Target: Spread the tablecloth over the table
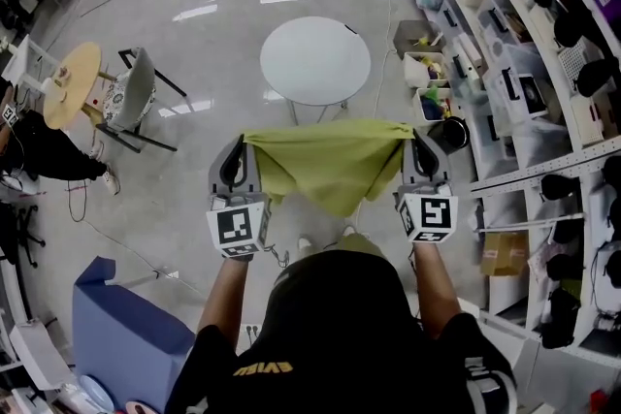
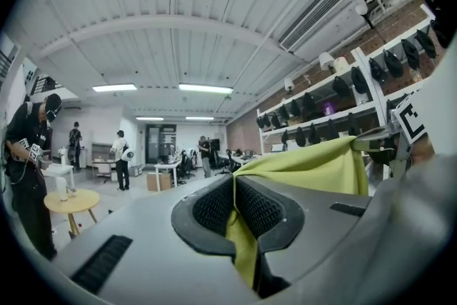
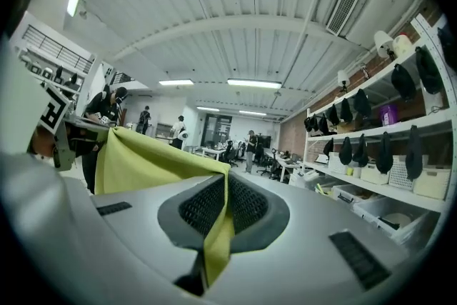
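Observation:
A yellow-green tablecloth (image 1: 330,162) hangs stretched between my two grippers in the head view, sagging in the middle. My left gripper (image 1: 245,143) is shut on its left corner, and the cloth (image 2: 314,169) runs out from between the ribbed pads (image 2: 257,207) toward the other gripper. My right gripper (image 1: 412,139) is shut on the right corner, where the cloth (image 3: 143,161) is pinched between the dark pads (image 3: 246,203). The round white table (image 1: 315,60) stands ahead on the floor, beyond the cloth and apart from it.
Shelving with bins and dark headgear (image 1: 543,63) lines the right side. A chair (image 1: 136,97) and a small wooden round table (image 1: 70,84) stand at the left, a blue box (image 1: 121,330) at lower left. People stand farther off in the room (image 2: 121,157).

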